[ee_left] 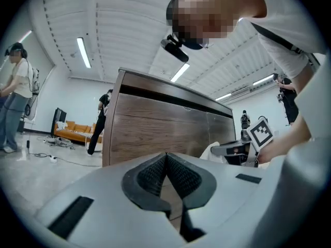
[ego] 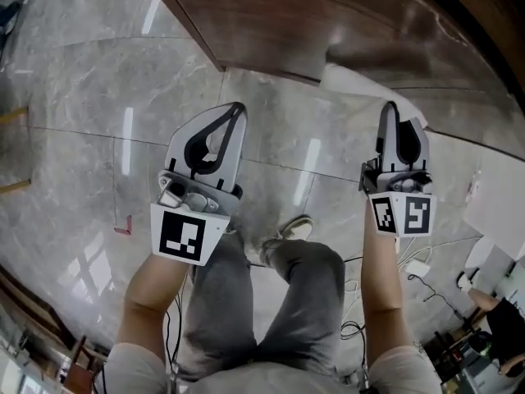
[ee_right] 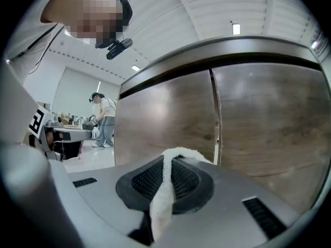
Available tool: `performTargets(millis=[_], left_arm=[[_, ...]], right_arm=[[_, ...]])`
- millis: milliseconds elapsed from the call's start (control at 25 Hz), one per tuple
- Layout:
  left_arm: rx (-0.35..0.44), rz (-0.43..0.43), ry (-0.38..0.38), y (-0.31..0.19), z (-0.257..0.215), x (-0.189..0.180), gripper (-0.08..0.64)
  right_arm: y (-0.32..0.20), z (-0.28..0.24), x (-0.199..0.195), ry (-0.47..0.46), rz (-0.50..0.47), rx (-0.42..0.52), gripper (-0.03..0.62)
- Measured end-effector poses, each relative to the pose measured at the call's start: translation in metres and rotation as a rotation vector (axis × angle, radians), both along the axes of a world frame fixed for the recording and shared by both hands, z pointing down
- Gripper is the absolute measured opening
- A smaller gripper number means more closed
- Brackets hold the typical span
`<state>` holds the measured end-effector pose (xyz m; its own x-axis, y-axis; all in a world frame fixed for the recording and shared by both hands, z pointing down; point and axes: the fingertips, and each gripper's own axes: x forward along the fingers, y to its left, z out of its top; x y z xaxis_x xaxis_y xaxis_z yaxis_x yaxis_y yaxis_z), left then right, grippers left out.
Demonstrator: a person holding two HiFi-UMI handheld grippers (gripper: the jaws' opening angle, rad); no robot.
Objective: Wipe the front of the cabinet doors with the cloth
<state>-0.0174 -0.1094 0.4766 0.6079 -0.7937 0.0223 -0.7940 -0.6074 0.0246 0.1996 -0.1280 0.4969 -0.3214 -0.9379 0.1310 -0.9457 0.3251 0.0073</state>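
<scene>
The brown wooden cabinet (ego: 344, 15) stands ahead of me, its two doors (ee_right: 170, 123) meeting at a vertical seam. My right gripper (ego: 390, 107) is shut on a white cloth (ee_right: 161, 192); the cloth (ego: 354, 84) bunches beyond the tips, close to the cabinet front near the floor. In the right gripper view the cloth runs as a strip between the pads. My left gripper (ego: 238, 107) hangs to the left, short of the cabinet, shut with nothing between its pads (ee_left: 181, 177). From the left gripper view the right gripper (ee_left: 239, 150) and cloth (ee_left: 211, 150) show beside the cabinet (ee_left: 155, 130).
Glossy grey marble floor (ego: 90, 97) lies all around. My legs and a shoe (ego: 297, 228) are below the grippers. Cables (ego: 353, 331) and white items (ego: 492, 212) lie at the right. Other people (ee_left: 15, 102) and an orange sofa (ee_left: 77, 133) are far off.
</scene>
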Motion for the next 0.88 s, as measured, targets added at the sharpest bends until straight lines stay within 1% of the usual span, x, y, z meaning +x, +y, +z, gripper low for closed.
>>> performTargets(millis=[120,440,600,720,800,880], left_arm=[[-0.071,-0.024,0.003,0.005,-0.036,-0.003,0.017],[-0.125,-0.021,-0.009,0.021,-0.143,-0.010,0.017],[-0.147,-0.026,-0.007,0.036,-0.203,-0.007,0.017],[-0.150,-0.023,-0.011,0.039,-0.247,-0.006,0.017],[-0.149,-0.025,-0.012,0.041,-0.277,-0.005,0.017],[-0.137,-0.028,-0.007,0.044,-0.308,-0.002,0.017]], right_arm=[[0.012,-0.044,-0.001,-0.008,0.007,-0.022,0.052],[0.034,-0.147,-0.016,-0.040,0.016,-0.079,0.052],[0.056,-0.206,-0.016,-0.055,0.018,-0.102,0.052],[0.064,-0.250,-0.014,-0.075,0.036,-0.109,0.052],[0.067,-0.282,-0.011,-0.087,0.050,-0.106,0.052],[0.071,-0.318,-0.006,-0.080,0.057,-0.090,0.052]])
